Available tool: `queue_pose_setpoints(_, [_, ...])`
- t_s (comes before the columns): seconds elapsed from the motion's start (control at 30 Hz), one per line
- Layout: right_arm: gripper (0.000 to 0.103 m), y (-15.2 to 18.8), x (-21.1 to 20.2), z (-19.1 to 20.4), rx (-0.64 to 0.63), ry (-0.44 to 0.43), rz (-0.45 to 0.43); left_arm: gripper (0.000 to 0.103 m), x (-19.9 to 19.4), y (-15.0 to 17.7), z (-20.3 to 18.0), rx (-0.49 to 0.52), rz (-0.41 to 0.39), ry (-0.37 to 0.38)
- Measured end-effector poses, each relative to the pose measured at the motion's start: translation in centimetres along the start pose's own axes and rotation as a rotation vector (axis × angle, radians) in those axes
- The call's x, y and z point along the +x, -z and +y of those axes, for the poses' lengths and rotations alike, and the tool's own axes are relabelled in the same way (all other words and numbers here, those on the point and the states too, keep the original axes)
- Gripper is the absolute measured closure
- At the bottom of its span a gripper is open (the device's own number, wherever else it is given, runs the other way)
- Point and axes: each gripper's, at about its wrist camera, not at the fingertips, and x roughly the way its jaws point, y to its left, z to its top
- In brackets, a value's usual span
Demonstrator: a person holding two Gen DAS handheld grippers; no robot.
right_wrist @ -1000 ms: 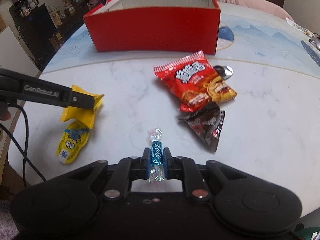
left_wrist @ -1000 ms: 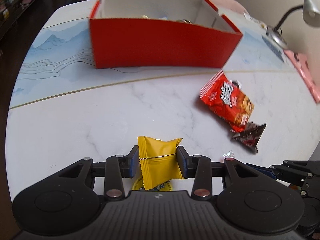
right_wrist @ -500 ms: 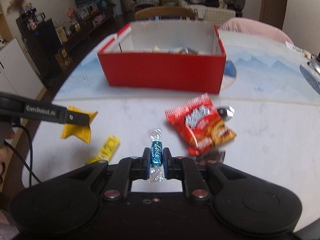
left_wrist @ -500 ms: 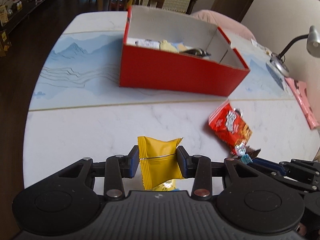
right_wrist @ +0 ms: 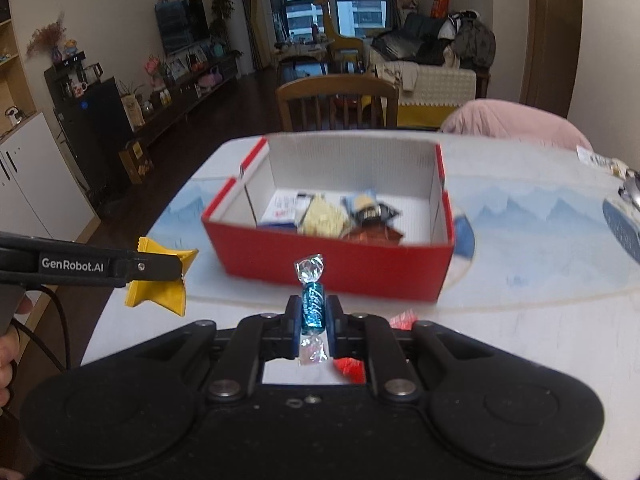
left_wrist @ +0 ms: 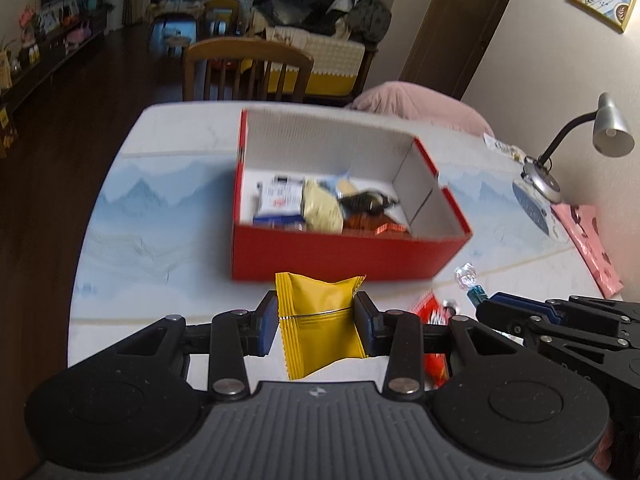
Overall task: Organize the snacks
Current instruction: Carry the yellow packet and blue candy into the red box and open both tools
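Left gripper (left_wrist: 316,316) clamps yellow packet (left_wrist: 320,320), right gripper (right_wrist: 313,314) clamps blue candy (right_wrist: 312,304), near red box (left_wrist: 340,256)

The red box (left_wrist: 344,256) is open on top; packets (right_wrist: 332,216) fill its middle, leaving bare floor at the right end.

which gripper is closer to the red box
Hard to call; perhaps the left. Left gripper, holding the yellow packet, and right gripper, holding the blue candy, both hover short of the red box.
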Motion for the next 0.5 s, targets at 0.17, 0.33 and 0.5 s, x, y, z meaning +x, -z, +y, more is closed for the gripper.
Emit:
queue_pose_setpoints(0.17, [0.092, -3.0, 1.8, -0.9, -0.011, -0.013, -0.010, 0.064, 1.2, -3.0, -0.7, 0.016, -0.003, -0.015])
queue_pose_setpoints(0.33, [0.092, -5.9, 4.0, -2.3, -0.014, -0.019, -0.015, 0.064, 3.3, -6.2, -1.3, 0.027, 0.005, -0.046])
queue_pose_setpoints(0.5, [0.092, -8.0, 7.2, -3.9, -0.024, -0.017, 0.015, 0.064, 6.0, -8.8, -1.4, 0.031, 0.027, -0.062])
